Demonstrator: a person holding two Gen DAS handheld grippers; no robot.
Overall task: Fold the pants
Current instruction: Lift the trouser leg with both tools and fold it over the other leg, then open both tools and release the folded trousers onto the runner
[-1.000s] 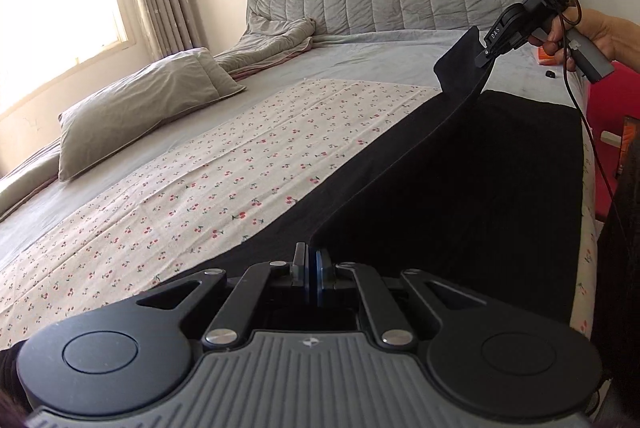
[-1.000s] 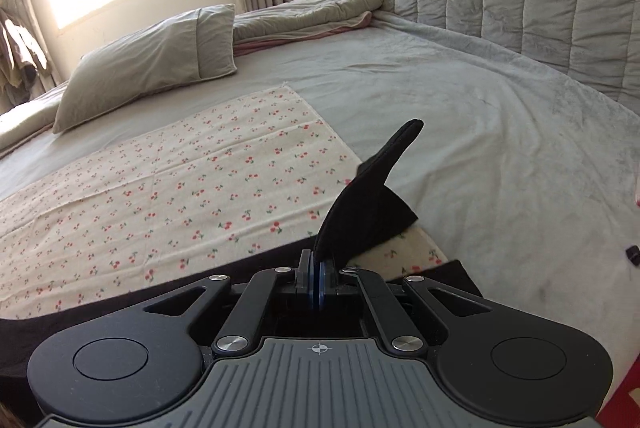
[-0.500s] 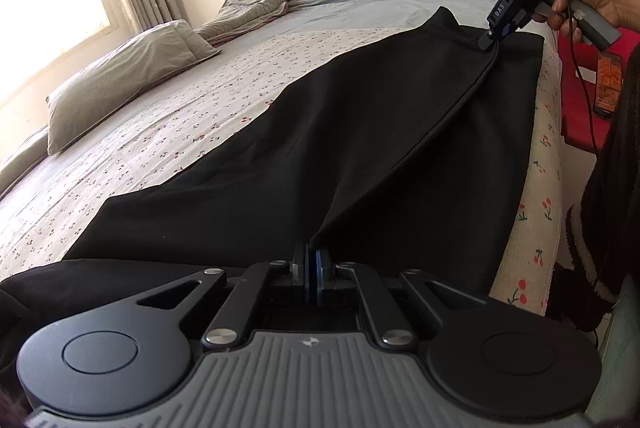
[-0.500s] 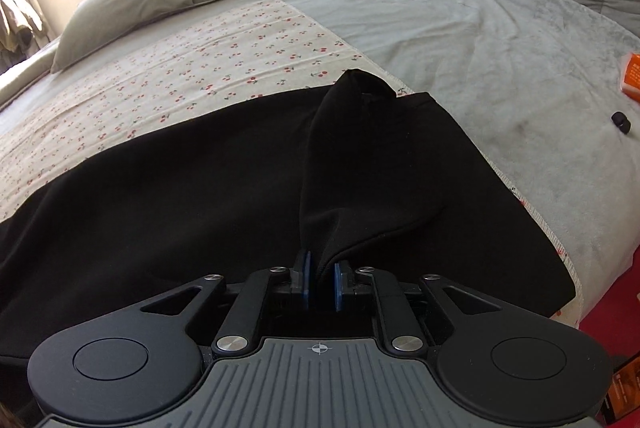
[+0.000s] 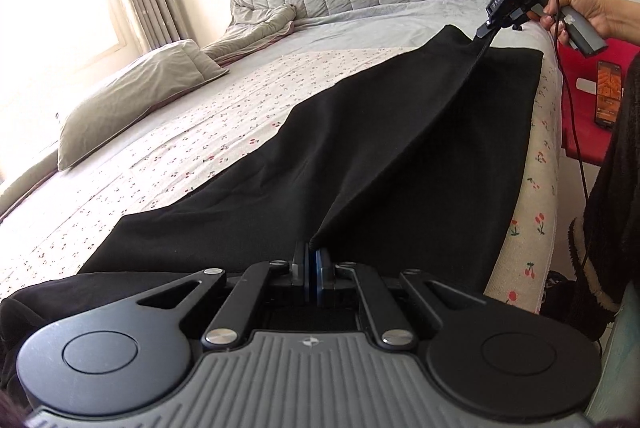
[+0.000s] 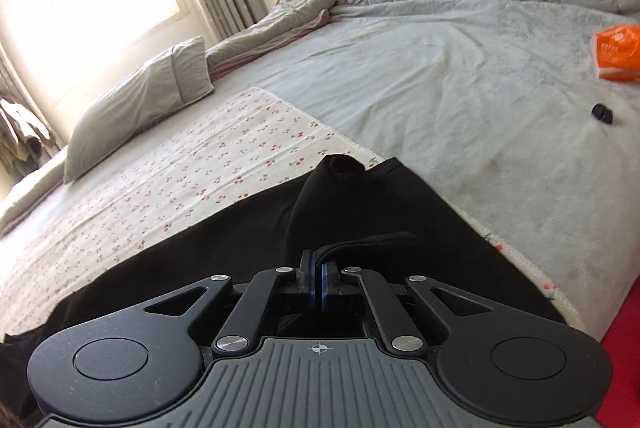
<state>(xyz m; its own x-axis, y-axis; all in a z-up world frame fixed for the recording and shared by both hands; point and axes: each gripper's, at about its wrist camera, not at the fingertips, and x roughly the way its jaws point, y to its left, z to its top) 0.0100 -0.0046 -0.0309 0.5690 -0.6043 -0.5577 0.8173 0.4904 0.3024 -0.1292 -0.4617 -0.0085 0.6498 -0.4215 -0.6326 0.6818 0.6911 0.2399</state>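
Pants point(image 5: 360, 155): we find the lifted edge running taut between left claw point(image 5: 311, 260) and right claw point(image 5: 486, 27), both clamped on it.

Bed point(image 6: 460, 75): cherry-print sheet point(image 5: 224, 131), black pants point(image 5: 360, 155), pillow point(image 5: 132, 95), orange packet point(image 6: 618, 55).

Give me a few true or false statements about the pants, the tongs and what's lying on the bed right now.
1. Both tongs, left and right, are shut on the black pants. True.
2. The pants lie on a cherry-print sheet. True.
3. The pillow rests on top of the pants. False: it lies apart, near the window.
4. An orange packet sits on the grey blanket. True.
5. The pants are white. False: black.
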